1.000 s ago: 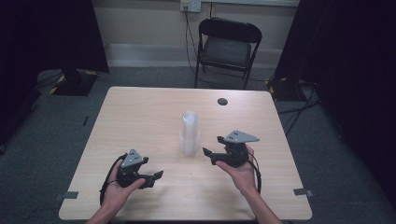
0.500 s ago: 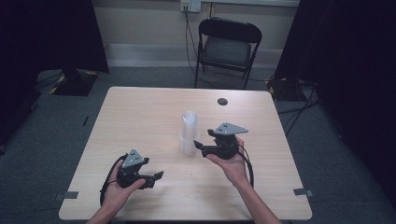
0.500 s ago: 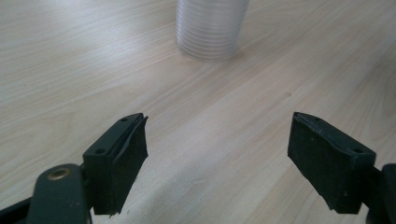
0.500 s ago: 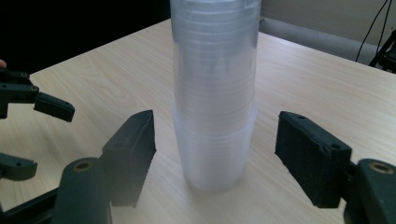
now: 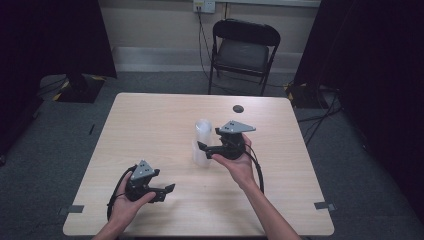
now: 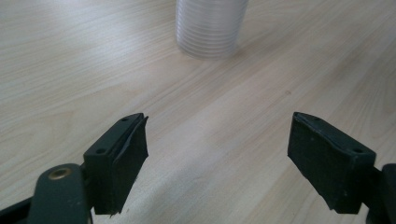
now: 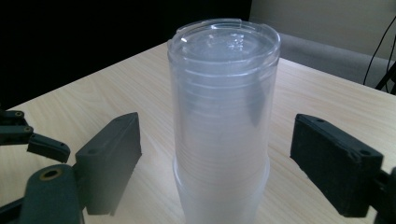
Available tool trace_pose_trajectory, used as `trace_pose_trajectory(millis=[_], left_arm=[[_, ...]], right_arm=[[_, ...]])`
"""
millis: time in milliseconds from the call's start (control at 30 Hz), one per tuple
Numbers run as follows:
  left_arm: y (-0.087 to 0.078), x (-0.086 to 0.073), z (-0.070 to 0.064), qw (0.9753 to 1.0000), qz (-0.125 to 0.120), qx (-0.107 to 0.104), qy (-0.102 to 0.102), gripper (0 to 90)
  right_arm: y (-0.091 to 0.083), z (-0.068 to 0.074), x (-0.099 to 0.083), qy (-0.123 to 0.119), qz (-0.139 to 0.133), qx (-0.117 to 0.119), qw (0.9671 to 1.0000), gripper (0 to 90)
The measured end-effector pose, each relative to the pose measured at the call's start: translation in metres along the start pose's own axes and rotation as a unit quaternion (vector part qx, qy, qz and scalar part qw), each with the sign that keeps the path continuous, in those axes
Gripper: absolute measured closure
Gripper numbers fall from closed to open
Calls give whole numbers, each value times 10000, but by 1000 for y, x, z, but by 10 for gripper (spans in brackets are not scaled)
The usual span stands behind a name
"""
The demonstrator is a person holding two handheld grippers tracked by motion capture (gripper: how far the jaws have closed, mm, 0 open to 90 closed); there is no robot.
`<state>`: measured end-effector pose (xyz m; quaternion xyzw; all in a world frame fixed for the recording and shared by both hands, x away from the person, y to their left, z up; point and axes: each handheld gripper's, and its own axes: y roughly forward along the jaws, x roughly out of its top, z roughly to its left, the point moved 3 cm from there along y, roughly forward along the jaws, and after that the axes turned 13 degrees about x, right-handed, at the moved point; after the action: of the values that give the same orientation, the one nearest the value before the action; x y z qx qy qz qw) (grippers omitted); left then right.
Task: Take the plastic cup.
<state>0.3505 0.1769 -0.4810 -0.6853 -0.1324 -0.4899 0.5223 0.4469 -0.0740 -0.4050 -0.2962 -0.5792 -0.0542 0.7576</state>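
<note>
A tall stack of clear plastic cups (image 5: 201, 141) stands upside down near the middle of the wooden table (image 5: 150, 125). My right gripper (image 5: 203, 147) is held at the stack's right side, open. In the right gripper view the stack (image 7: 223, 116) rises between the two spread jaws of that gripper (image 7: 217, 144), and neither pad touches it. My left gripper (image 5: 168, 190) rests low near the table's front left, open with nothing in it. Its own view looks past the spread jaws of the gripper (image 6: 217, 140) to the stack's base (image 6: 210, 25) farther off.
A small dark disc (image 5: 238, 108) lies on the table behind the stack, toward the far edge. A black folding chair (image 5: 243, 50) stands beyond the table. Dark curtains hang at both sides, and cables run along the floor at the right.
My right gripper has moved left and forward to the cup stack, which now stands between its open jaws. The left gripper has stayed where it was.
</note>
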Motion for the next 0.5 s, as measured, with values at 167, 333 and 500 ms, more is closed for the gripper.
trace_pose_trajectory(millis=[167, 333, 500], left_arm=[[1, 0, -1, 10000, 16, -19, 17, 205], [1, 0, -2, 10000, 23, -24, 22, 208], [0, 0, 0, 10000, -7, -7, -14, 206]], right_arm=[[9, -1, 2, 3, 13, -27, 10000, 158], [15, -9, 4, 82, -23, -21, 10000, 174], [24, -12, 3, 93, -16, -12, 10000, 206]])
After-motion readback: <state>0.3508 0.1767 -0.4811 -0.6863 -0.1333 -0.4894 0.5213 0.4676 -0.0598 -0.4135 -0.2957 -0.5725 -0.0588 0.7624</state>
